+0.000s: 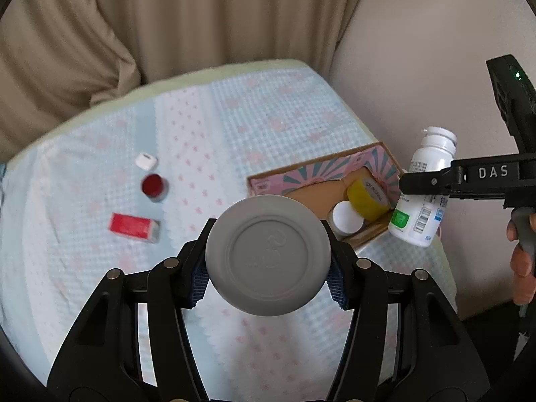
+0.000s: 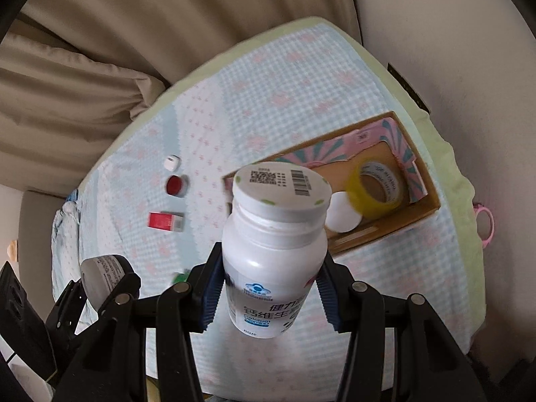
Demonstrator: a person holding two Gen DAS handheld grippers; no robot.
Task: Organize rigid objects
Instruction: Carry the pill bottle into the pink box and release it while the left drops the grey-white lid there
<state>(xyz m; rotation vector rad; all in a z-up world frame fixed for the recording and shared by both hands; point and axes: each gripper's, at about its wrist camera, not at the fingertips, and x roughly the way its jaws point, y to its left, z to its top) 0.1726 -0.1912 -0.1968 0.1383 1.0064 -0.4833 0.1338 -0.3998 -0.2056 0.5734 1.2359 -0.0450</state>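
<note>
Left claw clamped on a grey round lidded container, held above the tabletop. Right claw clamped on a white supplement bottle (cap up, label partly readable), beside the open cardboard box. Box holds a yellow tape roll and a white-lidded jar. Red box, red-capped jar and white earbud case lie well apart from it.

White bottle: label bears Chinese characters "钙维生", partly hidden, with "Calcium" beneath; its cap carries a barcode and a QR code, print too small to read. Right gripper: body marked "DAS". Yellow tape roll: core printing illegible.
</note>
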